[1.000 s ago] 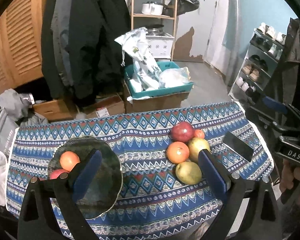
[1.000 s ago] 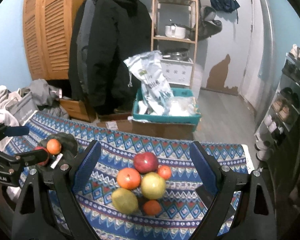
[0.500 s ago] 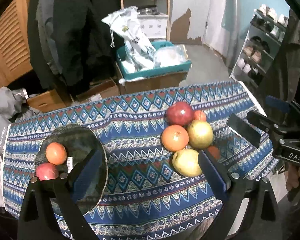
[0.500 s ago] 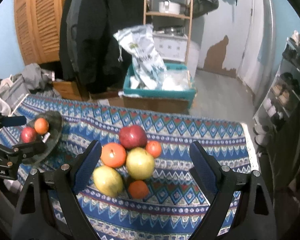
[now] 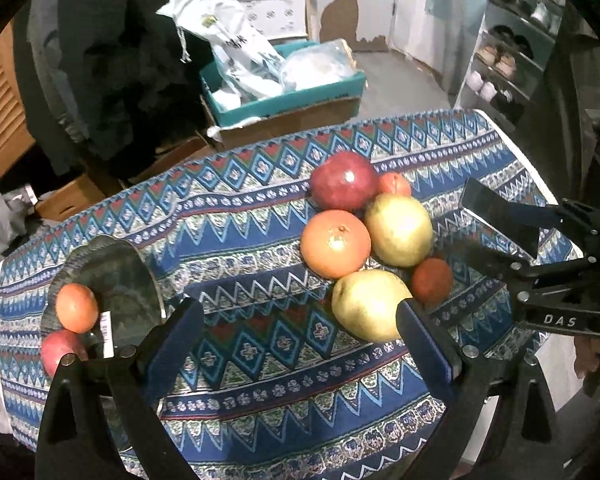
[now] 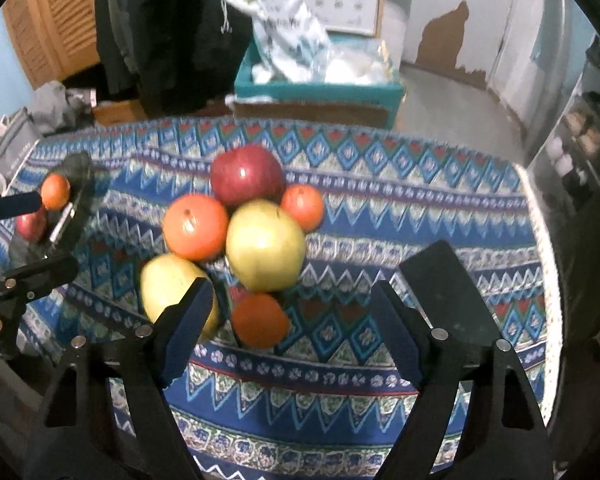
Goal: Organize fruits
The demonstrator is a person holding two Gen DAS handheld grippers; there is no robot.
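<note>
Picking begins: right gripper [image 6: 288,334], jaws closing yet empty, needs the small round orange fruit [image 6: 260,320] at twelve o'clock; left gripper [image 5: 298,350] gapes empty.

Left tool [image 5: 300,344] wide open, right tool [image 6: 292,324] closing, both empty

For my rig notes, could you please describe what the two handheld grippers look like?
Both match: the left gripper and right gripper have black angular frames with silver bolts and flat dark-blue finger pads. The right gripper's body carries white lettering, "DAS".
</note>
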